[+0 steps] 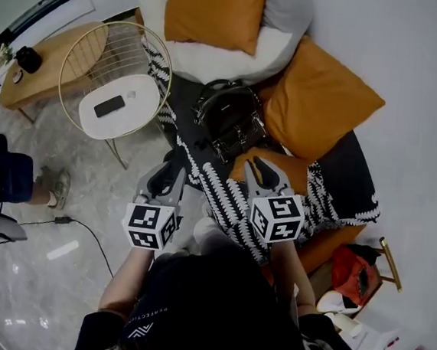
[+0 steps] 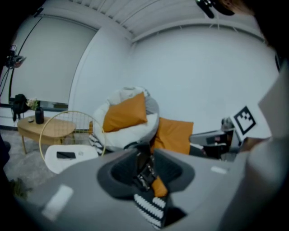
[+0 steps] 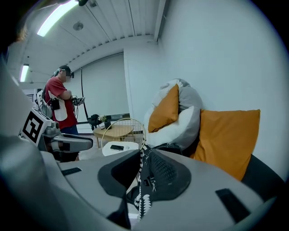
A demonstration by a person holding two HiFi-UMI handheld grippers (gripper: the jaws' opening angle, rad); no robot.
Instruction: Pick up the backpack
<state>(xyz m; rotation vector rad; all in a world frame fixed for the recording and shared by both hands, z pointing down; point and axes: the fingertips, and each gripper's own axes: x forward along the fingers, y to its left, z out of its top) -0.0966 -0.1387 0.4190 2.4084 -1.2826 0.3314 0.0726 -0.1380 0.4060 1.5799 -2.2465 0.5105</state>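
Our left tongs (image 1: pixel 176 159) and right tongs (image 1: pixel 260 167) stand a little apart, probably empty. The black backpack (image 1: pixel 228 117) lies at 12 o'clock from them.

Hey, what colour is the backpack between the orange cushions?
The backpack is black with metal buckles. It shows best in the head view.

White walls (image 2: pixel 194 67), glossy pale floor (image 1: pixel 76 295), a wooden table (image 1: pixel 48 69) and perhaps a wire-backed white stool (image 1: pixel 131 120).
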